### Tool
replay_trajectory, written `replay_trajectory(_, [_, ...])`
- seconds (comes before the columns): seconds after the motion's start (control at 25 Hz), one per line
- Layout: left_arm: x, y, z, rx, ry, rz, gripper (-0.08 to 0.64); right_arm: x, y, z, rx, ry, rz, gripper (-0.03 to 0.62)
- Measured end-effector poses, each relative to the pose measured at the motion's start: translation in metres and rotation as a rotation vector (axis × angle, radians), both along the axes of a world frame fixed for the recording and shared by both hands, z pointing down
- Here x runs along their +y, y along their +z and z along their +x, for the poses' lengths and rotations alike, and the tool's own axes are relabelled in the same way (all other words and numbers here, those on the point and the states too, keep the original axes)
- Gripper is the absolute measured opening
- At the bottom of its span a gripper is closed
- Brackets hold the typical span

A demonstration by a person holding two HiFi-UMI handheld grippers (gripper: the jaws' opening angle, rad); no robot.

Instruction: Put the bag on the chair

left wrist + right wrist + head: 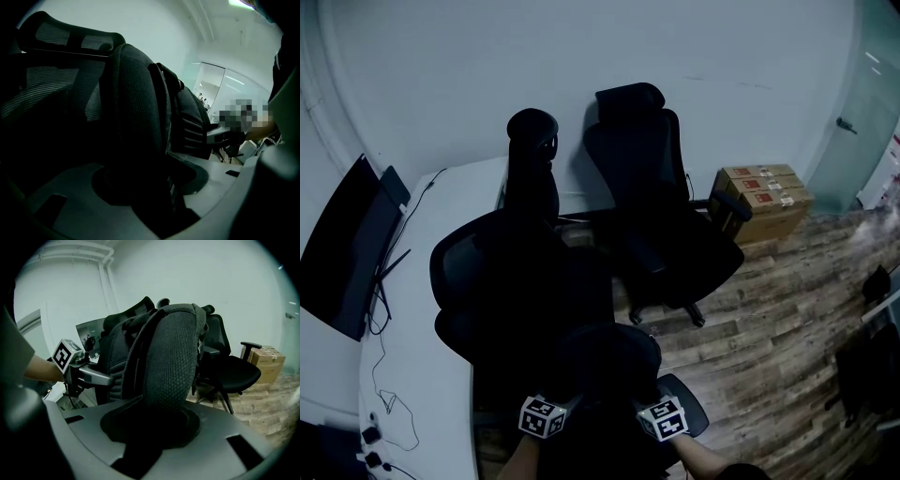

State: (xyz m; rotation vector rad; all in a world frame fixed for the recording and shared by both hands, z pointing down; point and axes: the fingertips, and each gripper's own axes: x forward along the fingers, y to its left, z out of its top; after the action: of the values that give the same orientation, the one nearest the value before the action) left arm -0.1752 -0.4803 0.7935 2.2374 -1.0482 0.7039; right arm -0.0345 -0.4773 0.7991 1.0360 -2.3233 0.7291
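The black backpack hangs low in the head view, in front of the nearer black office chair. My left gripper and right gripper hold it from either side. In the left gripper view, a padded shoulder strap rises out of the left gripper, whose jaws stand closed around it. In the right gripper view, the other mesh strap fills the right gripper in the same way. The left gripper also shows there, beside the bag. The pads themselves are hidden by the straps.
A second black chair stands behind, towards the right. A white desk with a monitor and cables runs along the left. Cardboard boxes sit against the wall on the wooden floor.
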Motion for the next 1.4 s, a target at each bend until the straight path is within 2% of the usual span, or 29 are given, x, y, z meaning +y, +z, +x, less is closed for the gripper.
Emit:
replay_trajectory(0.24, [-0.008, 0.019, -0.008, 0.008, -0.026, -0.041, 0.254, -0.012, 0.017, -0.003, 0.019, 0.012, -0.049, 0.125])
replay_trajectory(0.36, [-0.013, 0.027, -0.012, 0.004, -0.038, -0.050, 0.272, -0.017, 0.027, 0.001, 0.041, 0.039, -0.082, 0.151])
replay_trajectory(0.56, [-0.021, 0.039, -0.021, -0.011, -0.080, -0.069, 0.306, -0.031, 0.033, 0.002, 0.057, 0.075, -0.088, 0.197])
replay_trajectory(0.96, [-0.030, 0.051, -0.035, -0.069, -0.175, -0.124, 0.372, -0.044, 0.041, 0.009, 0.099, 0.149, -0.107, 0.236])
replay_trajectory(1.4, [-0.018, 0.050, -0.054, -0.117, -0.243, -0.143, 0.418, -0.039, 0.027, 0.023, 0.078, 0.220, -0.120, 0.244])
